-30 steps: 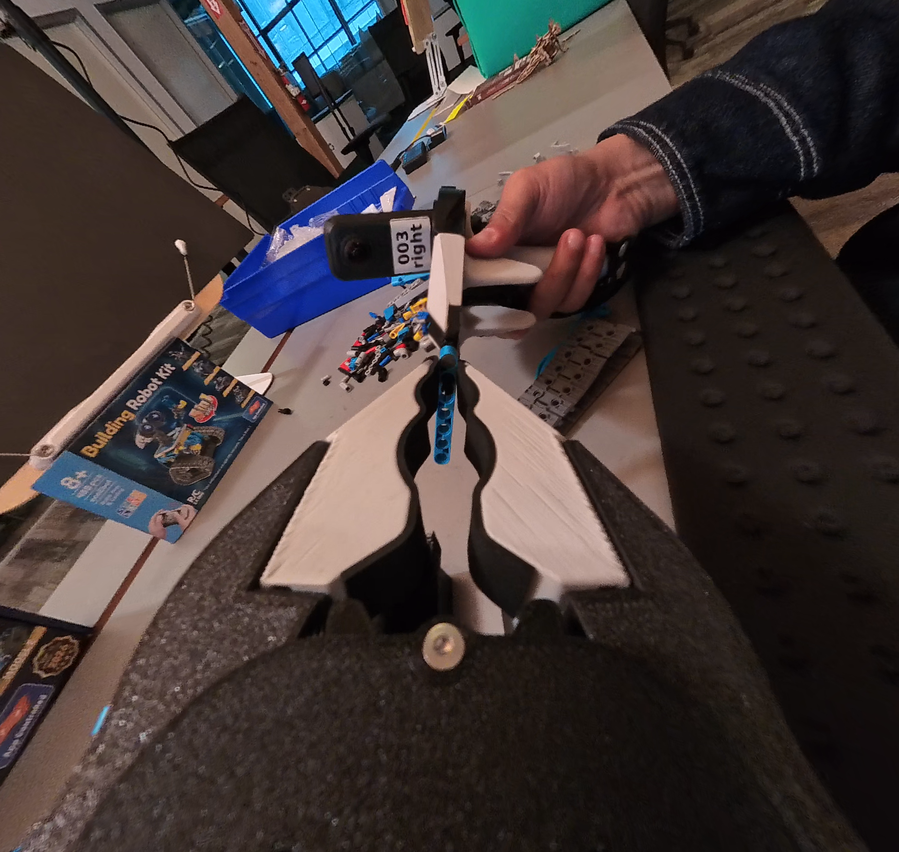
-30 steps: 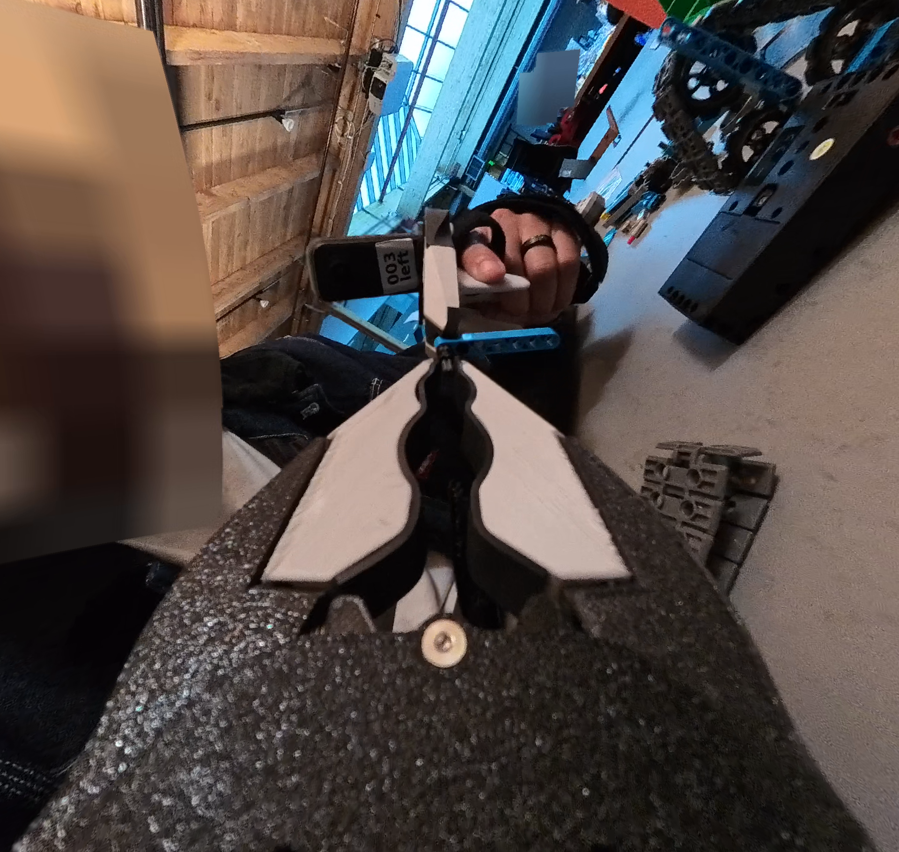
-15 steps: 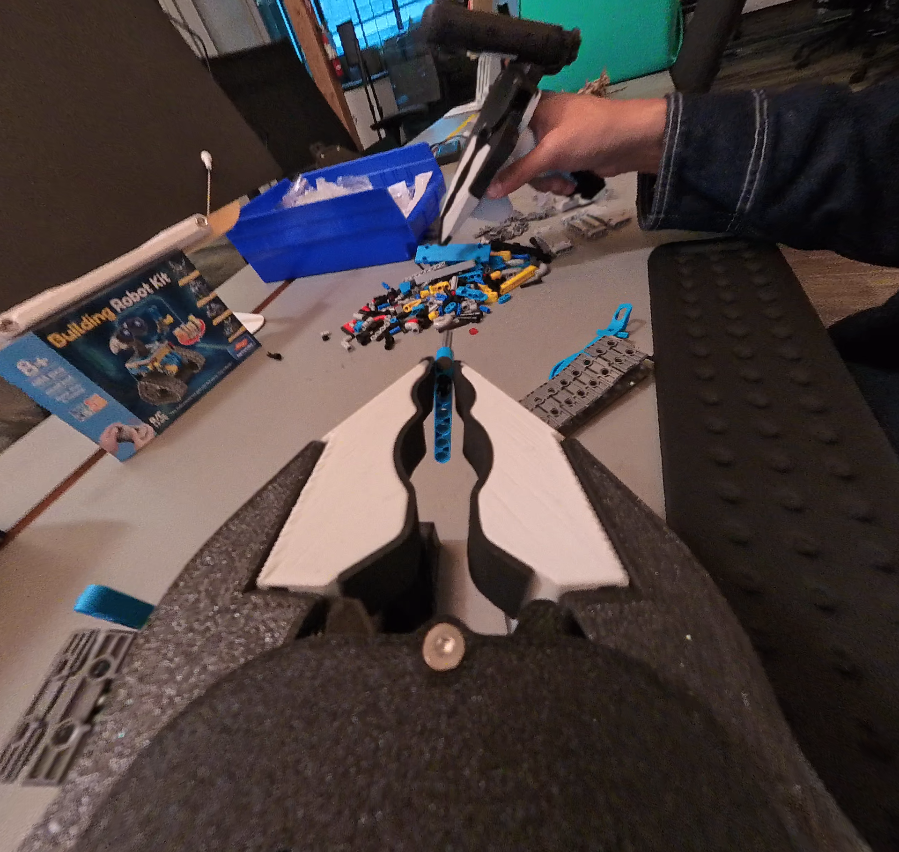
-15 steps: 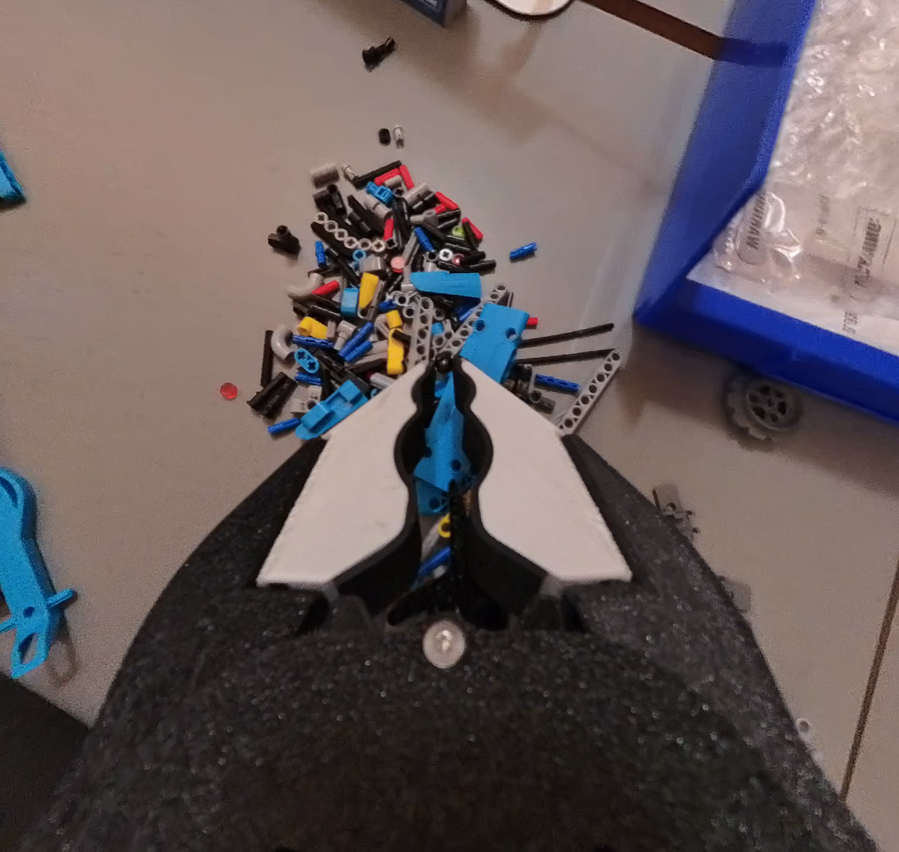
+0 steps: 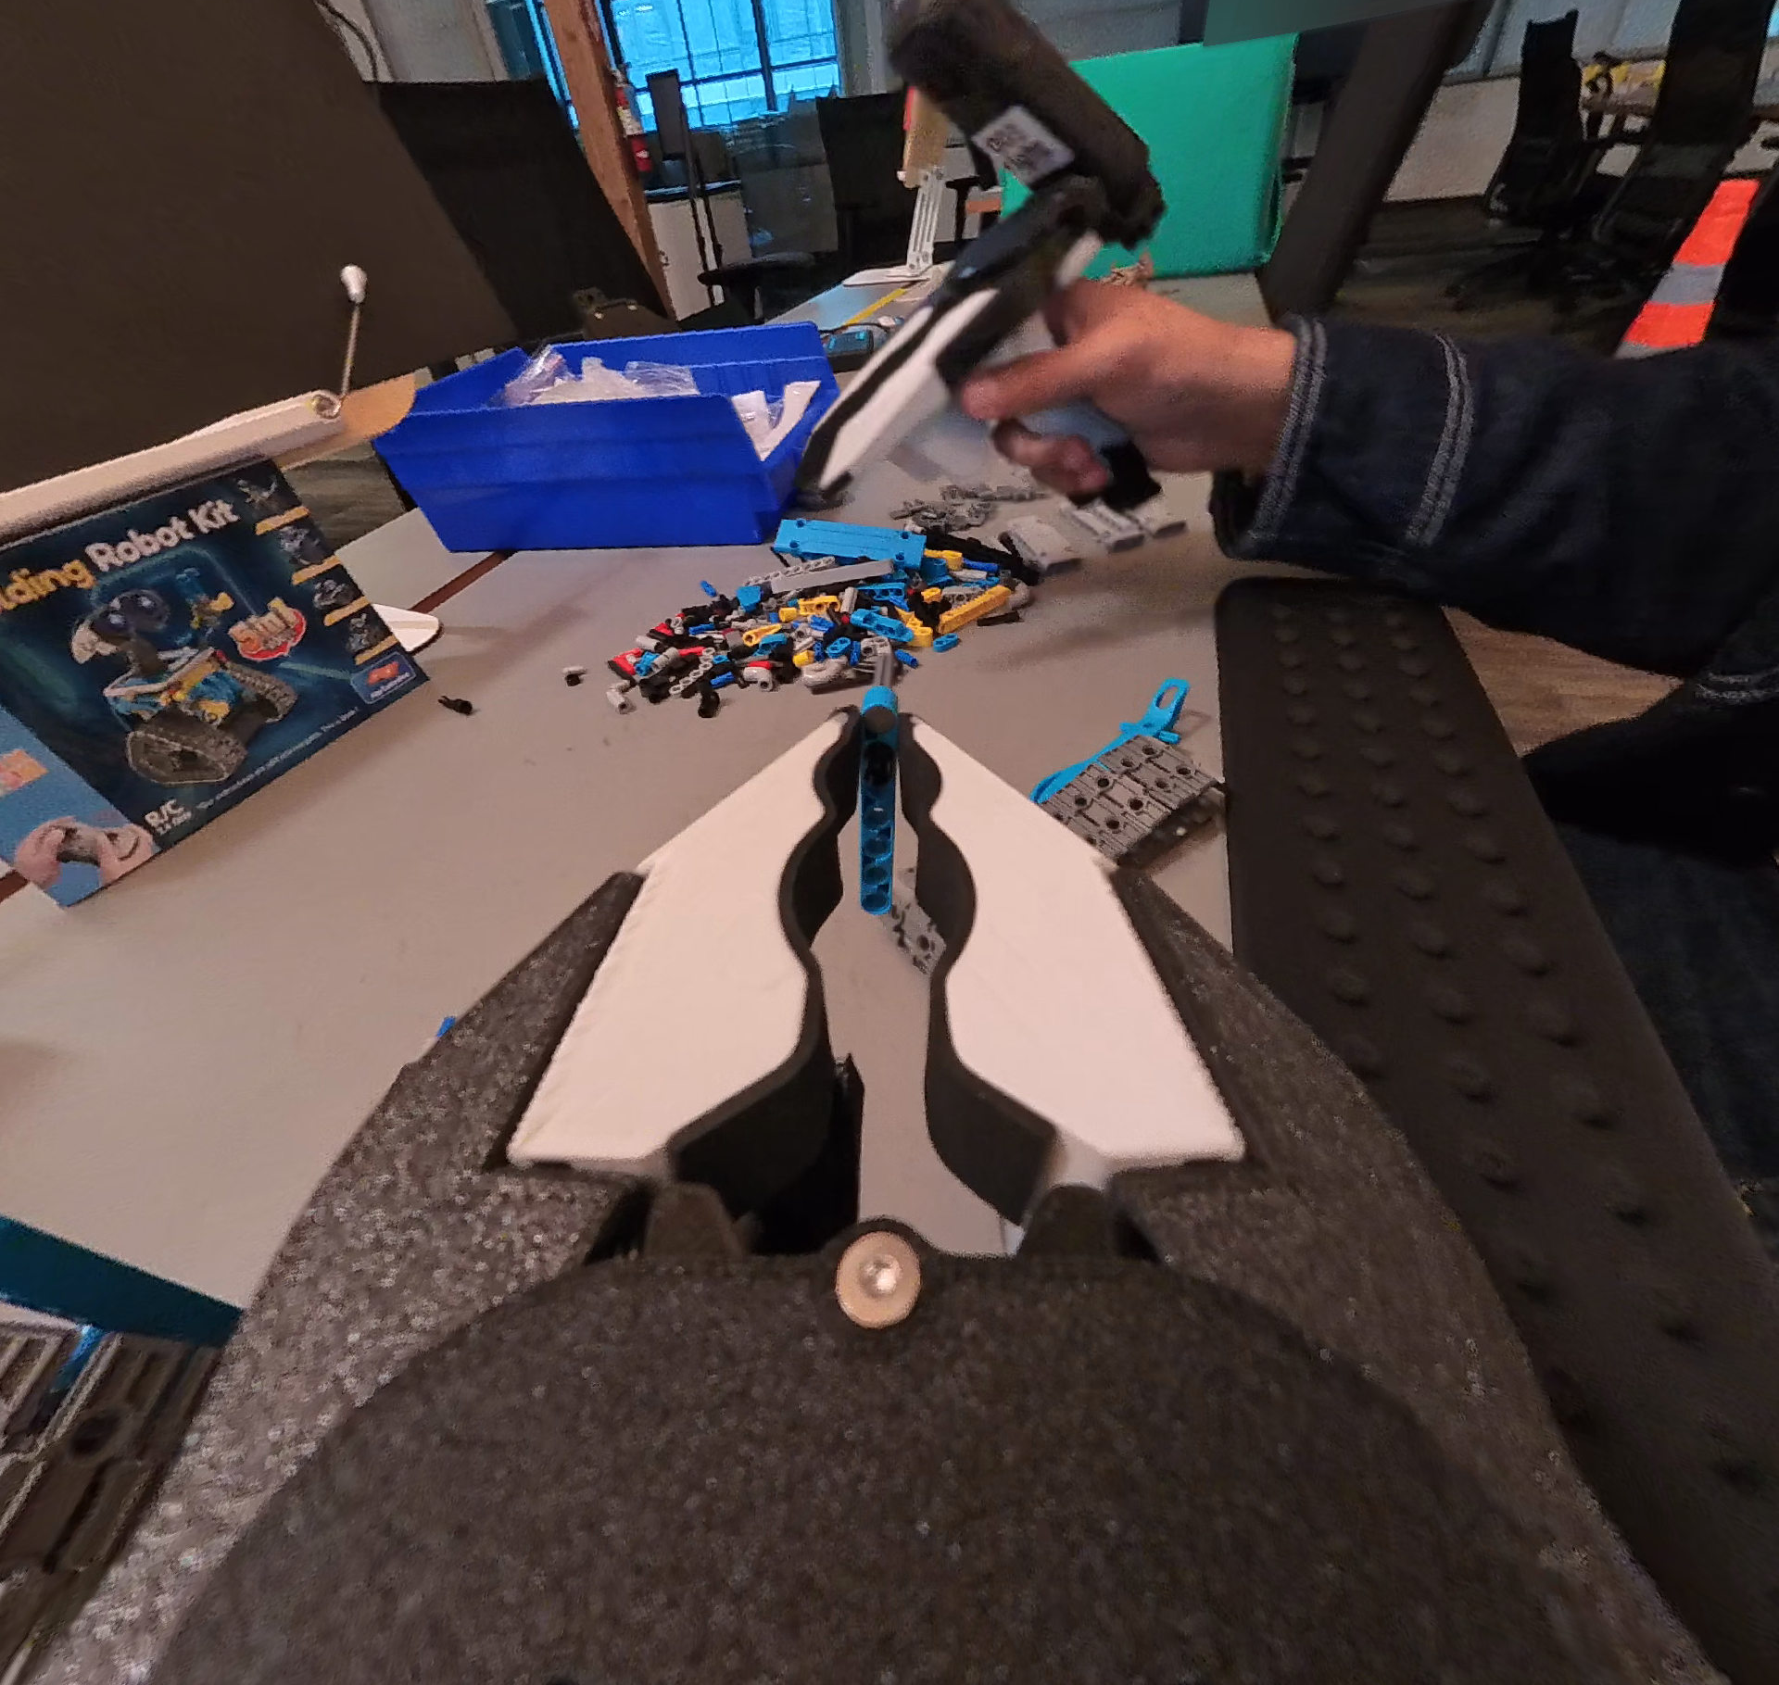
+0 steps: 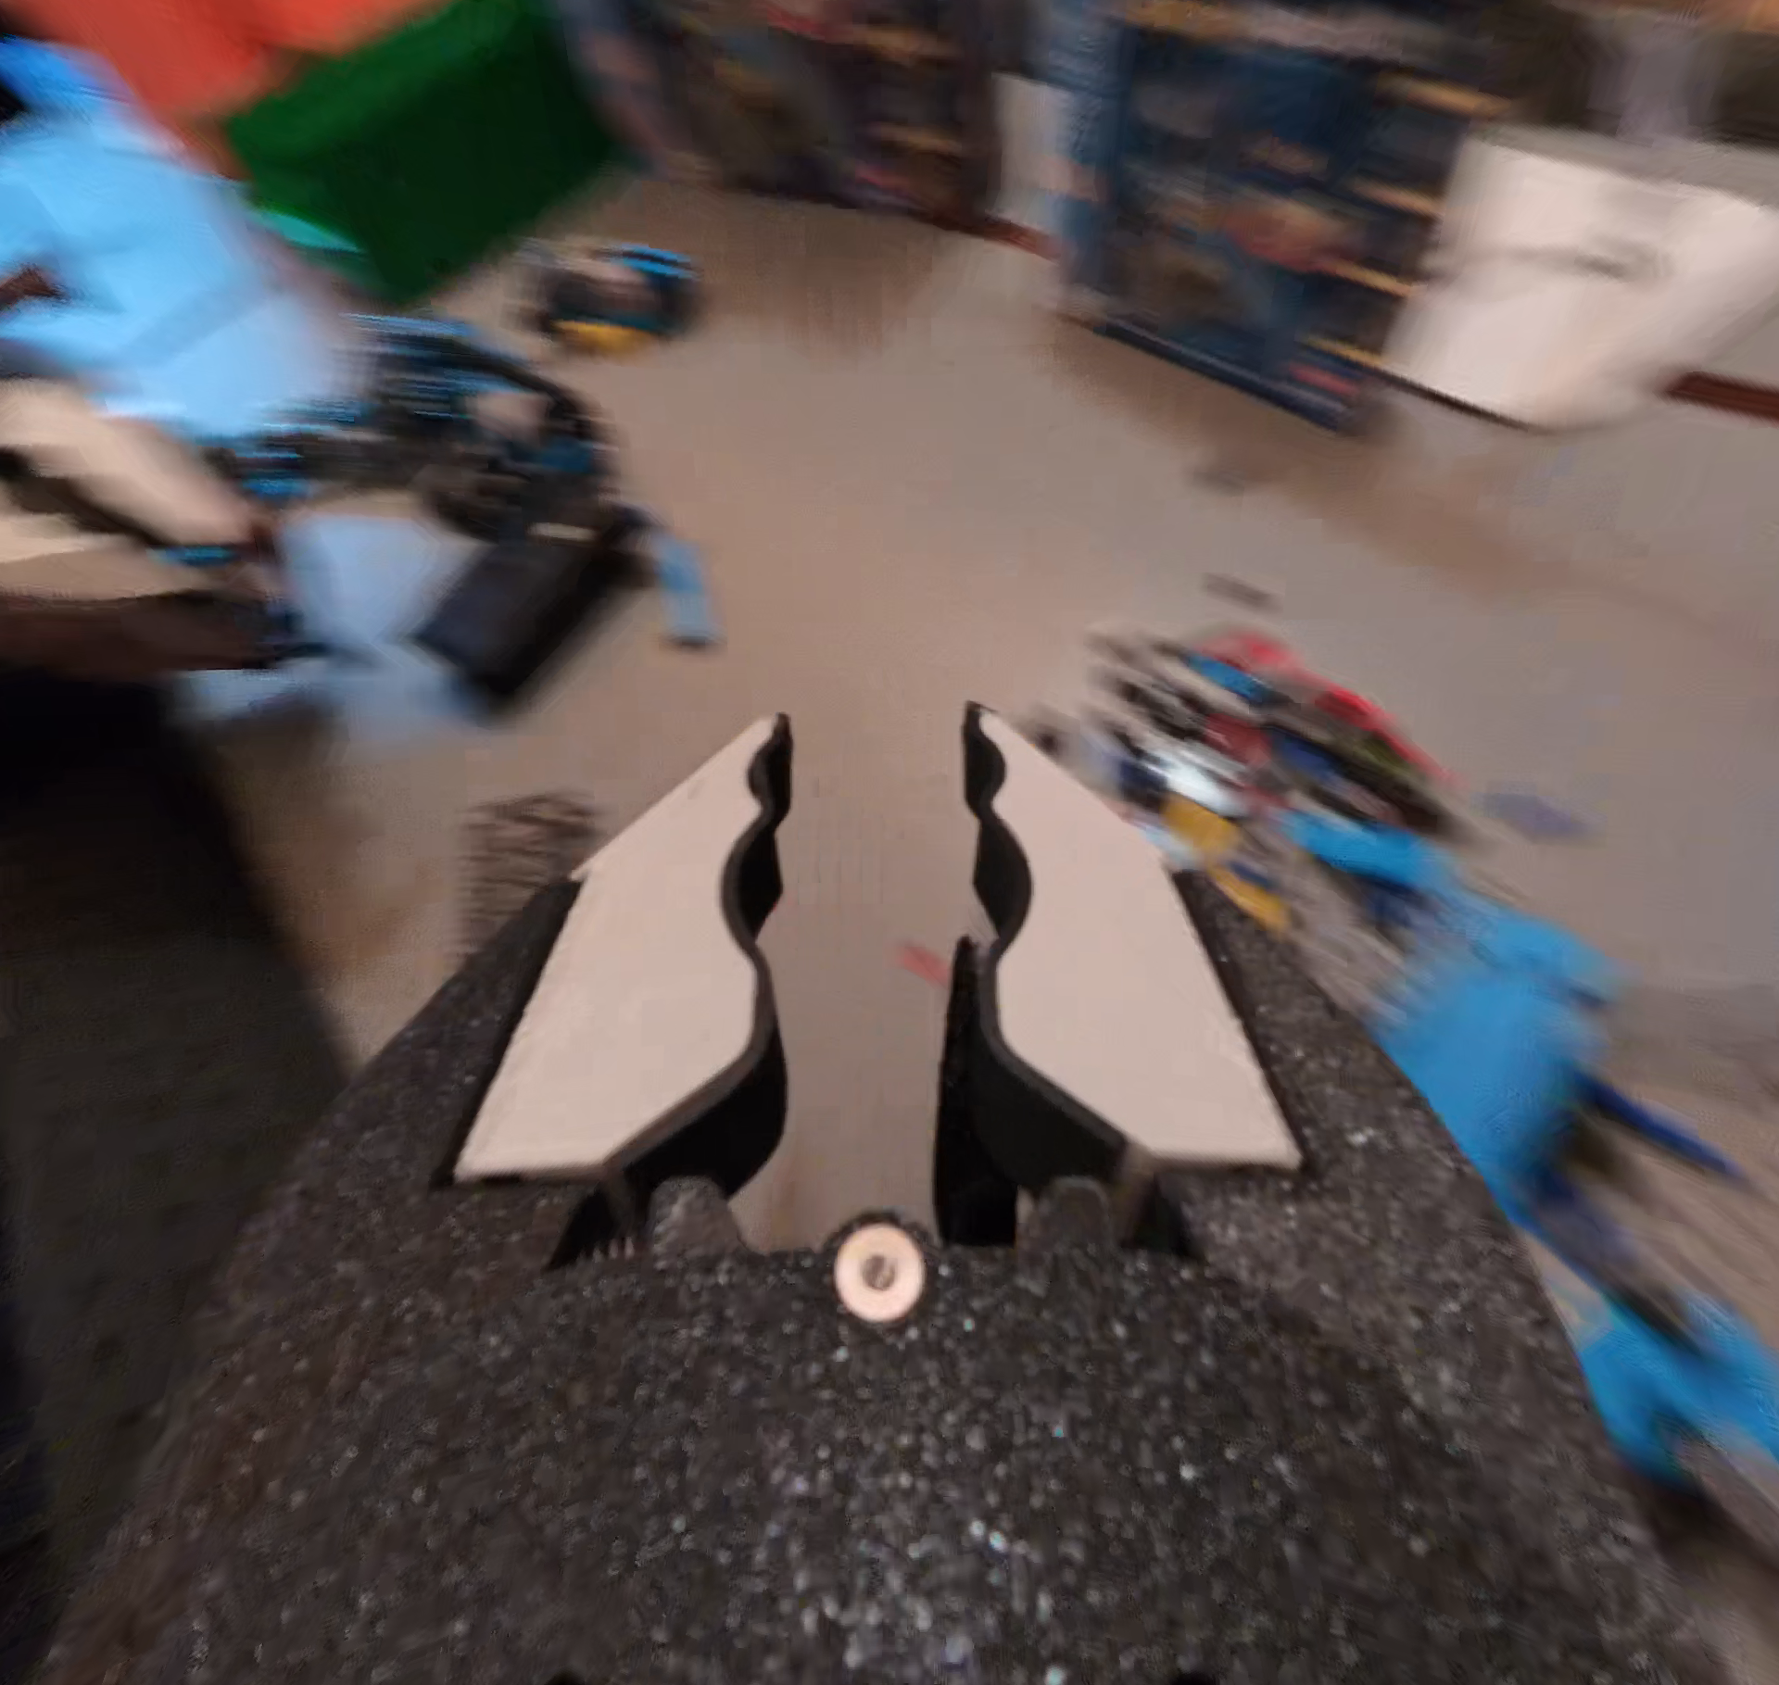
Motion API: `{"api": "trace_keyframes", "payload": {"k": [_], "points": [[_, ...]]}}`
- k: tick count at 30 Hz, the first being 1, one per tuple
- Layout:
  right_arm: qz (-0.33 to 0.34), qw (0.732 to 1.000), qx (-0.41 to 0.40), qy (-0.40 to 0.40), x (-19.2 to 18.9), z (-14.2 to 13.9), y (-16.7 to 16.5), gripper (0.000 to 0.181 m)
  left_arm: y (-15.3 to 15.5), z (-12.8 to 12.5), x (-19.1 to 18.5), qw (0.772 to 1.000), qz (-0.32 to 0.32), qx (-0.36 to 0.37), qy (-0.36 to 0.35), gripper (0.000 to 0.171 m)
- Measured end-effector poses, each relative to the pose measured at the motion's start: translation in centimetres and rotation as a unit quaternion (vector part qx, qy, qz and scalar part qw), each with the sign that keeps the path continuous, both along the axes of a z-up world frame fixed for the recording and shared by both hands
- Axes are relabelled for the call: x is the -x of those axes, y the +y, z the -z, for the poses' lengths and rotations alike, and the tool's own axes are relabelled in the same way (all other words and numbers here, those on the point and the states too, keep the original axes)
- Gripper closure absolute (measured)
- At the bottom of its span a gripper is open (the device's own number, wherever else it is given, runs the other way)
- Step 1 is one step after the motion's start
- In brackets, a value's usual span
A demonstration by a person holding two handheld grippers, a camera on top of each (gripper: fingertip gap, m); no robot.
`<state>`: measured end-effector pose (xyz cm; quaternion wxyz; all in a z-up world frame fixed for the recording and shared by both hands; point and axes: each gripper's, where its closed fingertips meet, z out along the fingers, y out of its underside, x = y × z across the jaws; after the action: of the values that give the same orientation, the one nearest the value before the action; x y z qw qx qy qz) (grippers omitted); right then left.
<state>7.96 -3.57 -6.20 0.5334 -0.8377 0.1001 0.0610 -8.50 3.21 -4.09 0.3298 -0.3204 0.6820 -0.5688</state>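
My left gripper (image 5: 878, 724) is shut on a thin blue beam with holes (image 5: 876, 821), held lengthwise between the pads above the grey table (image 5: 385, 869). A dark grey pin (image 5: 881, 681) sticks out of the beam's far end. A pile of small coloured building parts (image 5: 818, 619) lies just beyond it. My right gripper (image 6: 878, 724) is open with nothing between its pads; its view is blurred by motion. In the left wrist view it (image 5: 823, 479) hangs from a hand (image 5: 1136, 388) over the far side of the pile, tips pointing down near the blue bin (image 5: 597, 474).
A kit box (image 5: 164, 657) stands at the left. Grey track links with a blue piece (image 5: 1126, 792) lie right of my left gripper, beside a black studded mat (image 5: 1425, 965). In the right wrist view the pile (image 6: 1280, 773) is at the right and a dark tracked model (image 6: 433, 445) at the left.
The right gripper left the beam's end, passed over the parts pile and opened its jaws while swinging. The left gripper kept the blue beam and tilted a little.
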Motion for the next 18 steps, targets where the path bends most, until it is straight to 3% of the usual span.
{"api": "trace_keyframes", "payload": {"k": [3, 5, 10, 13, 18], "points": [[-0.145, 0.982, -0.114, 0.030, 11.2, -2.1, 5.4, 0.115, 0.6, 0.2, -0.7, 0.999, -0.020, 0.028, 0.017, 0.165], [-0.149, 0.982, -0.115, 0.026, 14.1, -1.2, 7.6, 0.105, 1.2, 0.5, -1.1, 0.998, -0.040, 0.032, 0.025, 0.165], [-0.145, 0.978, -0.141, 0.057, 16.2, -2.0, 8.7, 0.104, 2.0, 0.9, -1.7, 0.997, -0.079, 0.003, 0.026, 0.165], [-0.138, 0.982, -0.118, 0.059, 16.0, -0.8, 9.0, 0.101, 2.3, 1.3, -1.9, 0.995, -0.096, -0.028, 0.023, 0.165], [-0.154, 0.978, -0.118, 0.073, 16.5, -0.9, 9.1, 0.101, 2.6, 2.3, -2.2, 0.981, -0.133, -0.139, -0.001, 0.166]]}}
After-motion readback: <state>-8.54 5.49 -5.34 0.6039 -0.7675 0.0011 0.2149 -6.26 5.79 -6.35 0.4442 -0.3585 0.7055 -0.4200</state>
